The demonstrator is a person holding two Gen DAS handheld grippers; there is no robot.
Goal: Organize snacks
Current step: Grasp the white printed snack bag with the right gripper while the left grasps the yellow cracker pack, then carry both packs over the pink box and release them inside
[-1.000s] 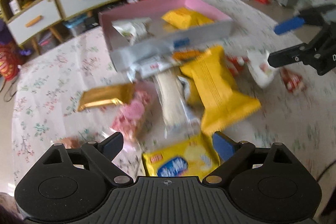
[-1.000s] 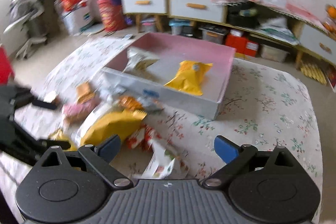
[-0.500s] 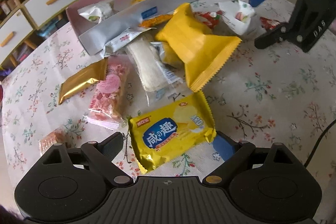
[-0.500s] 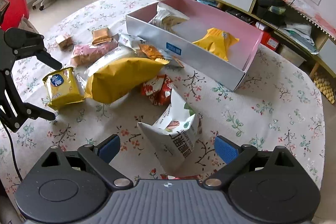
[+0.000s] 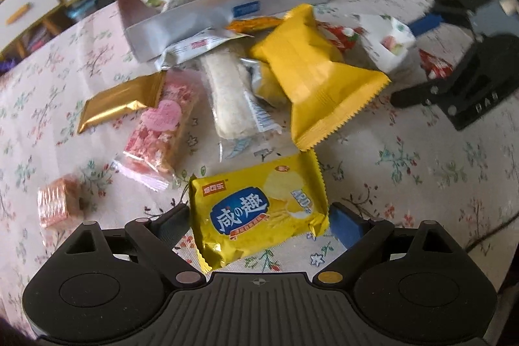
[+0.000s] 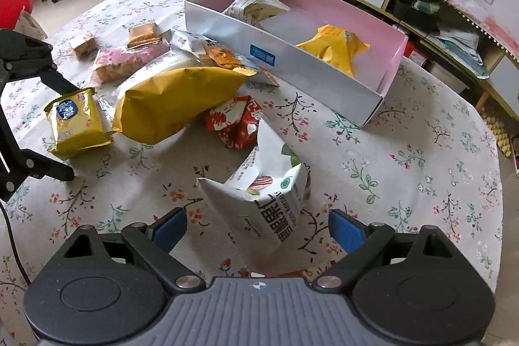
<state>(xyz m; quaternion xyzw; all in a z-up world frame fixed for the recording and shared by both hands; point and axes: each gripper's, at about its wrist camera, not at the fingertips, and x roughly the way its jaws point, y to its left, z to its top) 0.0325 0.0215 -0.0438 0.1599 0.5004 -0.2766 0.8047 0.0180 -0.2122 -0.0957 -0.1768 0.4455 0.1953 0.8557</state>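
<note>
**Two grippers lined up on two packets, box waiting behind**

Biggest first: round counter (image 6: pixel 421 171) under a floral cloth, carrying everything. Makes sense as a staging area, with the loose snacks heaped in the middle and bare cloth round the edge.

Next, long cardboard box with grey outside and pink inside (image 6: pixel 311 67), parked at the far side of the heap. Clearly the destination: already holding a white-and-green pouch (image 6: pixel 256 8) at one end and a small yellow packet (image 6: pixel 334 46) further along, with lots of pink floor free between and beyond them.

Then the big plain yellow foil bag (image 5: pixel 318 77), flopped over other wrappers right against the box's front wall. Probably best left until the smaller stuff around it is cleared.

White stand-up pouch with black lettering (image 6: pixel 269 209), tipped over and pointing straight into the right gripper (image 6: pixel 258 229), fingers spread wide either side, not touching it yet. Looks set up for a pinch across the bag's width.

Smaller: yellow biscuit packet with a blue oval label (image 5: pixel 259 209), flat on the cloth, sitting between the wide-spread fingers of the left gripper (image 5: pixel 258 222). Nothing clamped so far.

Smallest bits: pink sweets bag (image 5: pixel 159 132), gold foil sachet (image 5: pixel 120 101), tiny pinkish wrapped cube (image 5: pixel 56 201), all loose off to the left of the heap.
</note>
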